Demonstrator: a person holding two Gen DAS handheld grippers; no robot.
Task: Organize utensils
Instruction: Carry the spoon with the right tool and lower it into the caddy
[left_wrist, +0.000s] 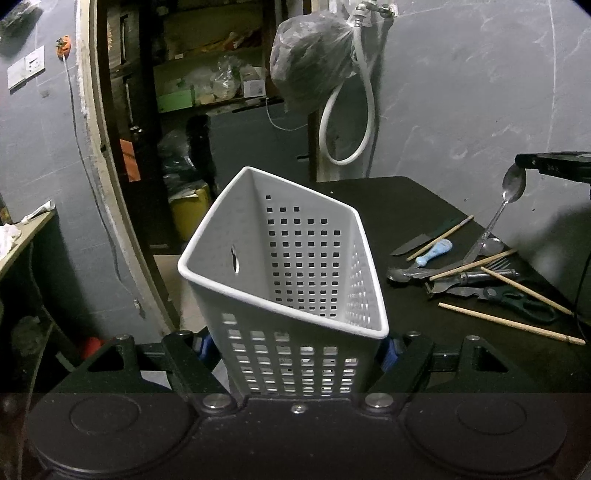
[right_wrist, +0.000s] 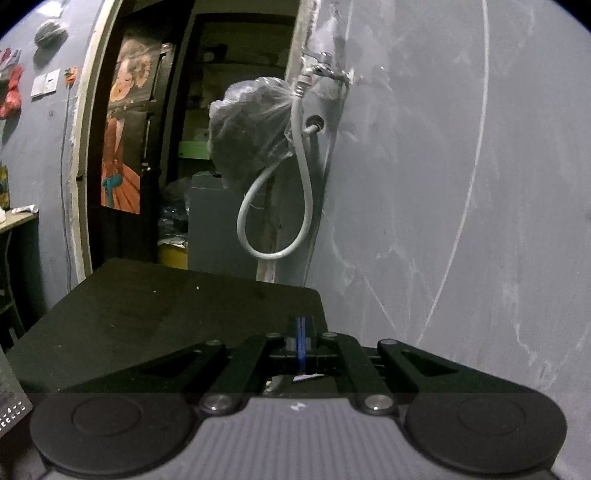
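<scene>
Left wrist view: the left gripper (left_wrist: 295, 354) clamps the white perforated basket (left_wrist: 288, 266) at centre frame, tilted with its mouth facing up and away. At the right edge the right gripper (left_wrist: 524, 164) pinches a spoon (left_wrist: 511, 188) by its bowl, handle hanging over the utensil pile (left_wrist: 476, 273) on the black table (left_wrist: 399, 206). Right wrist view: blue pads (right_wrist: 301, 343) together, bare tabletop left of them.
</scene>
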